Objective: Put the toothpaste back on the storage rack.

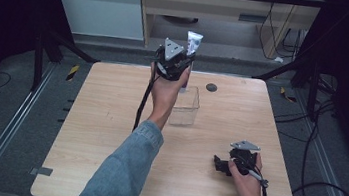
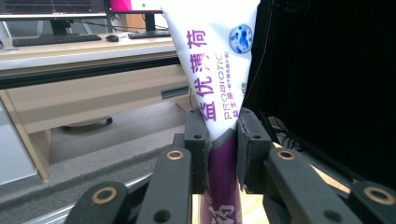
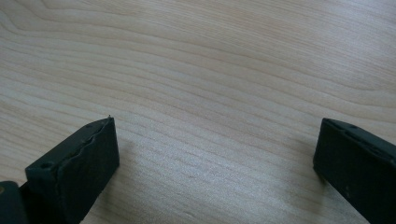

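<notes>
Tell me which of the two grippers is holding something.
The left gripper, raised above the clear box, is clamped on a white and purple tube. The right gripper rests low over the table, jaws wide apart around nothing.

The left forearm, in a blue denim sleeve, runs from the bottom centre of the high view up to the upper middle, where the left hand (image 1: 164, 93) holds the left hand-held gripper (image 1: 188, 58) raised, jaws pointing away. In the left gripper view its two black jaws stand close together, clamped on a tube. The right hand (image 1: 244, 179) sits at the lower right, holding the right hand-held gripper (image 1: 218, 164) low, its jaws pointing left and spread wide apart.
</notes>
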`<action>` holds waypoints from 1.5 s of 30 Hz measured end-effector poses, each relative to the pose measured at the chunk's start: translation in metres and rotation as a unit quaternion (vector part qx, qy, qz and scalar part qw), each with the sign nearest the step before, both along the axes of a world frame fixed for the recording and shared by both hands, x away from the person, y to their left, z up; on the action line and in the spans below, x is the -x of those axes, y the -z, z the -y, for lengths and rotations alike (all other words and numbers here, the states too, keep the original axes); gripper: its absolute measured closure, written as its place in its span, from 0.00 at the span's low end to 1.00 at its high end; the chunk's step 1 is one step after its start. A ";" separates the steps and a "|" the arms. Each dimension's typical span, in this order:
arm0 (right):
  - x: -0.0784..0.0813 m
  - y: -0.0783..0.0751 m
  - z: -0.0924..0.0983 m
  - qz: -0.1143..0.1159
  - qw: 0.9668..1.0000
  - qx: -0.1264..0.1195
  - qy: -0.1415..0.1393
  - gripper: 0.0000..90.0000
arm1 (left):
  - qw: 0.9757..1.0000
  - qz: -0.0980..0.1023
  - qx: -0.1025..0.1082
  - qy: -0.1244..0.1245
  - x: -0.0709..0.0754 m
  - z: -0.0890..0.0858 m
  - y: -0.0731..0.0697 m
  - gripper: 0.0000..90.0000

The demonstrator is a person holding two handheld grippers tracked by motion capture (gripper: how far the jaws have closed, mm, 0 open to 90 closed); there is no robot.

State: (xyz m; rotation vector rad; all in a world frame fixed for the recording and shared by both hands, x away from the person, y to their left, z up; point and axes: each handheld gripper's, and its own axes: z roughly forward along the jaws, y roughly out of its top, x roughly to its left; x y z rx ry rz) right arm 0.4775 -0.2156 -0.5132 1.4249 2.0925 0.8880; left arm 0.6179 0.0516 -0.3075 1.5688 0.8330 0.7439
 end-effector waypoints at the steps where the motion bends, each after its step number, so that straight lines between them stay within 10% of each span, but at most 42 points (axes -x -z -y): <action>1: 0.000 0.000 0.000 0.000 1.000 0.002 -0.001 0.01 | 1.000 -0.003 -0.003 0.004 -0.001 0.002 0.004 0.85; 45: 0.000 -0.001 -0.001 -0.004 1.000 -0.006 0.000 0.01 | 0.996 -0.062 -0.053 0.027 -0.008 0.002 0.066 0.84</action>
